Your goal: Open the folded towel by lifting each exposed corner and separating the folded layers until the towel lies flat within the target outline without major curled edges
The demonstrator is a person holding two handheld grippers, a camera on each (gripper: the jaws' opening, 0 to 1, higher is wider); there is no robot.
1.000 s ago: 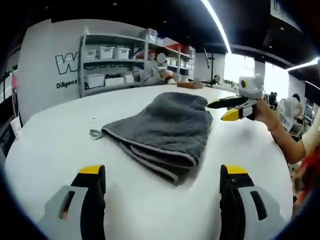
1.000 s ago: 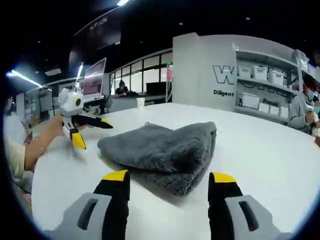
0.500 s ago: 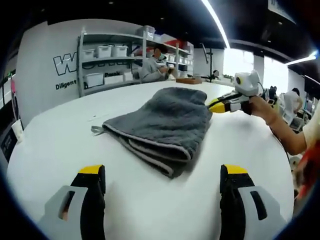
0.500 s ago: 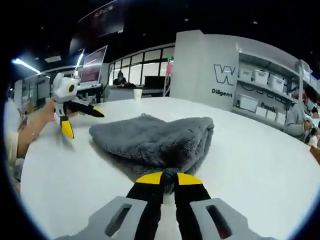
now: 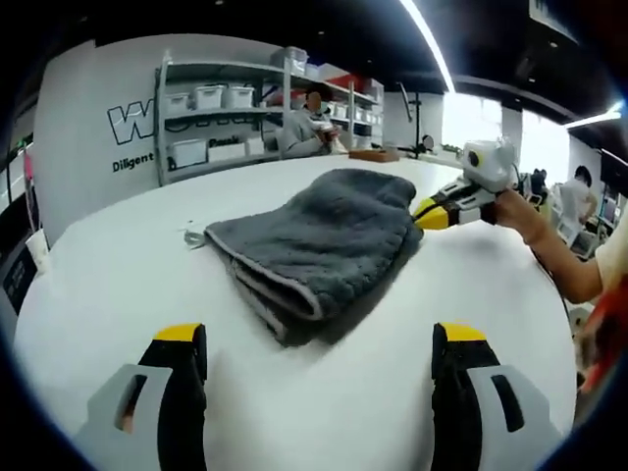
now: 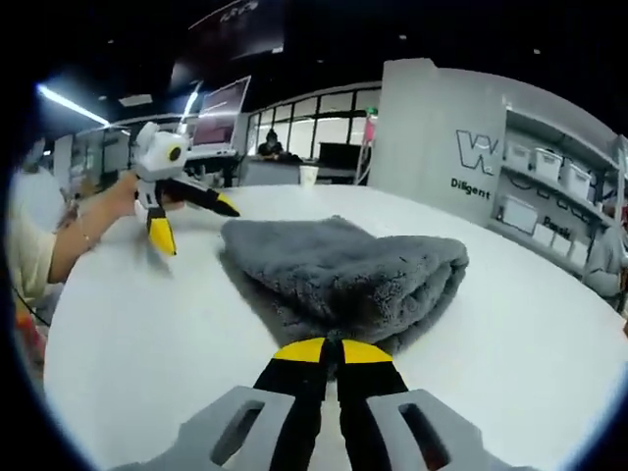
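Note:
A folded grey towel (image 5: 314, 235) lies on the white table (image 5: 118, 285), its stacked folded edges facing the left gripper view. My left gripper (image 5: 320, 336) hovers open, short of the towel's near corner, nothing between its jaws. From the right, my right gripper (image 5: 426, 213) reaches in, its yellow tips pressed into the towel's right edge. In the right gripper view the towel (image 6: 343, 270) bulges just beyond my right gripper (image 6: 329, 350), whose jaws are shut with the towel's near edge pinched between the tips. The left gripper (image 6: 193, 224) shows there at the left, held by a hand, jaws spread.
Shelves with white bins (image 5: 211, 108) stand behind the table, and a seated person (image 5: 306, 128) works at the far side. A paper cup (image 6: 310, 175) stands at the table's far edge. Bare table surface (image 6: 147, 324) surrounds the towel.
My right gripper, open a second ago, closed on the towel's edge and stays shut. The towel has shifted and turned a little on the table. The left gripper remains open.

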